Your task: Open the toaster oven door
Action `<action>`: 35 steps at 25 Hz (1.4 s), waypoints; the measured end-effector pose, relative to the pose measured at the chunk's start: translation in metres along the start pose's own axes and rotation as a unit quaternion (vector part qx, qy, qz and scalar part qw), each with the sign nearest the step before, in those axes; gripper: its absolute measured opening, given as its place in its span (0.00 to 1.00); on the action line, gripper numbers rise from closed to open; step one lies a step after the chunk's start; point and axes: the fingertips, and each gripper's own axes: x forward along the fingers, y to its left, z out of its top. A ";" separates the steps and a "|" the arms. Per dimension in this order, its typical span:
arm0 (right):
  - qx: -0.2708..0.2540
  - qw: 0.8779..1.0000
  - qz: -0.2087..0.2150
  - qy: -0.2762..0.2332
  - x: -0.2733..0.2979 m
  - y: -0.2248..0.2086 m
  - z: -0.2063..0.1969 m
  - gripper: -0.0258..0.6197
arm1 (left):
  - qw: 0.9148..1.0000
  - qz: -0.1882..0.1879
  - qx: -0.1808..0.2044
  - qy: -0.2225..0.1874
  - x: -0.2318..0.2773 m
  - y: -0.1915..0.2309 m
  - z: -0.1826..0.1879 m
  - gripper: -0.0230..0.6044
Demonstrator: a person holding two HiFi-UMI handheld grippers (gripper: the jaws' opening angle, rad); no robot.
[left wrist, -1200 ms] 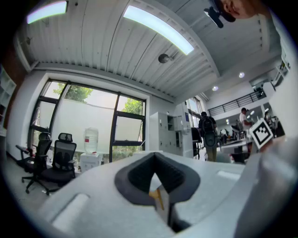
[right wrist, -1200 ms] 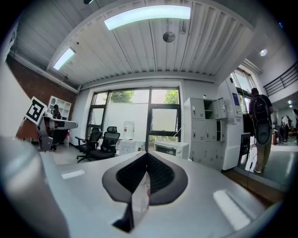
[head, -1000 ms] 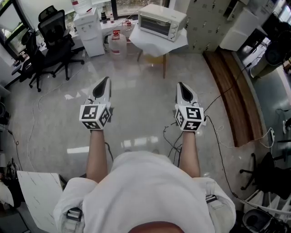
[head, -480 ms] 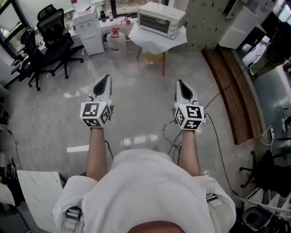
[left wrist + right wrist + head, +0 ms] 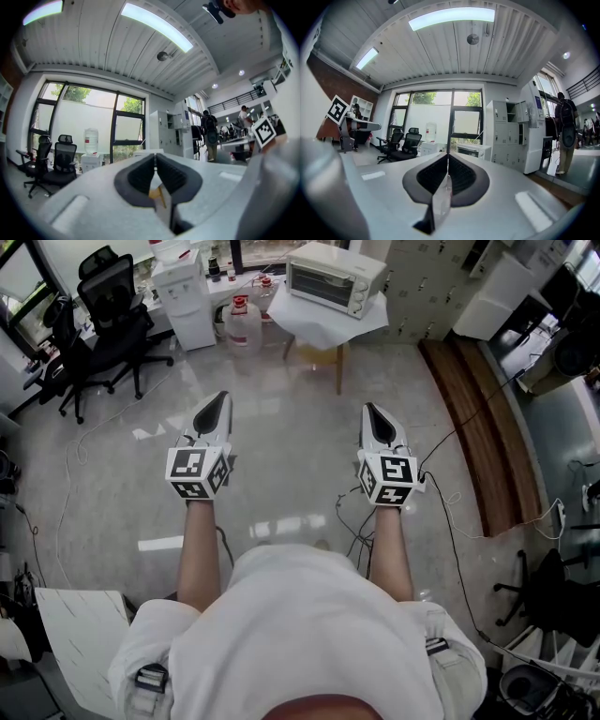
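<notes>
A cream toaster oven (image 5: 336, 277) with its glass door closed sits on a small table with a white cloth (image 5: 328, 320) at the far end of the room. It also shows small and far off in the right gripper view as the toaster oven (image 5: 472, 150). My left gripper (image 5: 214, 409) and right gripper (image 5: 373, 418) are both held level over the floor, well short of the table. Each is shut with nothing between its jaws. The left gripper (image 5: 154, 165) and right gripper (image 5: 448, 161) show their dark pads pressed together.
Black office chairs (image 5: 108, 324) stand at the far left. A water dispenser (image 5: 180, 301) and a water jug (image 5: 242, 326) sit left of the table. Grey lockers (image 5: 422, 282) and a wooden strip (image 5: 478, 437) run along the right. Cables (image 5: 352, 521) lie on the floor.
The view has drifted a little closer to the table and toaster oven. Both grippers keep their pose and stay shut.
</notes>
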 end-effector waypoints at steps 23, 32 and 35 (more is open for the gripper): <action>0.000 1.000 0.027 0.011 0.016 0.028 -0.004 0.14 | 1.000 -0.002 -0.001 0.004 -0.007 0.016 -0.007 0.19; 0.003 0.999 0.036 0.013 0.035 0.069 -0.003 0.14 | 1.000 -0.014 -0.006 0.004 -0.016 0.046 -0.011 0.19; 0.001 0.999 0.033 0.021 0.035 0.085 -0.010 0.14 | 1.000 -0.021 -0.012 0.003 -0.025 0.056 -0.017 0.19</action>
